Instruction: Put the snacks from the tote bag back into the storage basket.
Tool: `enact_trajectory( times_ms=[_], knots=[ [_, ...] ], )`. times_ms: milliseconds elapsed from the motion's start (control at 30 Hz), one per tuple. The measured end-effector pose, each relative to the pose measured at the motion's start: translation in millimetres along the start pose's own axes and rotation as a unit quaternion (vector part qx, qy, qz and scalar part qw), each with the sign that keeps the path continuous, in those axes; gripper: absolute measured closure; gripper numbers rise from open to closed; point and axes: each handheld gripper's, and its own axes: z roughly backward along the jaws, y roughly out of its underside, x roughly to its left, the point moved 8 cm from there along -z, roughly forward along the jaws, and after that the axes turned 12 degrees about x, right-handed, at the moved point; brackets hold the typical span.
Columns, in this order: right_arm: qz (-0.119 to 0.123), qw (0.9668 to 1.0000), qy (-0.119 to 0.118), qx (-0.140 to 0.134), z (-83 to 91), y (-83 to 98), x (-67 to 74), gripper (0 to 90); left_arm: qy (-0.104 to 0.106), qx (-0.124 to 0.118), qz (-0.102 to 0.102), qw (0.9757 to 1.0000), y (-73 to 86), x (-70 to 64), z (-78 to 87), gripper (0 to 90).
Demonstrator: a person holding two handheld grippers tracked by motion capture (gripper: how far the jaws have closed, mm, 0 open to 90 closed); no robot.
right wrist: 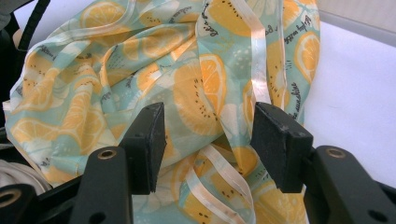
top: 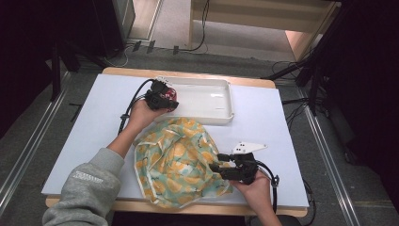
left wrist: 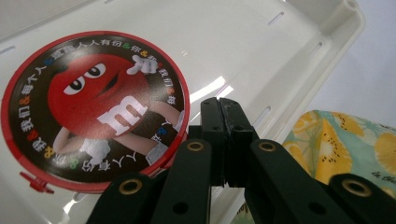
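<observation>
A round red M&M's tin (left wrist: 93, 107) lies flat in the left end of a white plastic tray (left wrist: 261, 46). My left gripper (left wrist: 223, 116) is shut just beside the tin's rim, with nothing visible between its jaws. From above, the left gripper (top: 170, 102) hovers over the tray (top: 207, 99) next to the tin (top: 170, 93). A crumpled lemon-print bag (top: 176, 160) lies in front of the tray. My right gripper (right wrist: 208, 140) is open, its jaws on either side of a fold of the bag (right wrist: 140, 60). The right gripper (top: 215, 163) sits at the bag's right edge.
A white board (top: 94, 132) covers the wooden table, with bare stretches at left and far right. A corner of the bag (left wrist: 345, 144) lies just outside the tray wall. A grey sleeve (top: 89, 183) comes in at bottom left. Cables trail from both grippers.
</observation>
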Motion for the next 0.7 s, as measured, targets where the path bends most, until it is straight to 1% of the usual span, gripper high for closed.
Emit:
enact_trajectory(
  times_ms=[167,300,367,400,467,567,600,700],
  knots=[
    [0.000,1.0000,0.000,0.001,-0.1,0.1,-0.3,45.8,-0.002,0.000,0.001,1.0000,2.3,2.4,2.5,89.9],
    [0.000,1.0000,0.000,0.000,-0.3,0.0,-0.1,45.8,0.008,-0.003,0.008,0.9999,4.8,4.7,5.1,87.0],
    [0.000,1.0000,0.000,0.001,-0.2,0.1,-0.2,45.8,0.013,-0.005,0.007,0.9999,5.6,3.5,5.8,83.7],
    [0.000,1.0000,0.000,0.001,-0.2,0.1,-0.2,45.7,0.014,-0.002,0.003,0.9999,6.7,2.8,6.6,81.8],
    [0.000,1.0000,-0.001,0.001,-0.1,0.1,-0.2,45.8,0.019,0.001,0.002,0.9998,8.4,0.4,7.5,77.4],
    [0.000,1.0000,0.000,0.000,0.1,0.1,-0.2,45.8,0.022,0.006,-0.003,0.9997,11.2,-1.8,10.2,73.7],
    [0.000,1.0000,0.000,0.000,0.0,0.0,-0.1,45.8,0.027,0.006,-0.001,0.9996,12.2,-3.0,11.7,72.3],
    [0.000,1.0000,-0.001,0.000,0.0,0.0,0.2,45.7,0.033,0.002,-0.003,0.9995,14.7,-6.8,16.4,68.1]
  ],
)
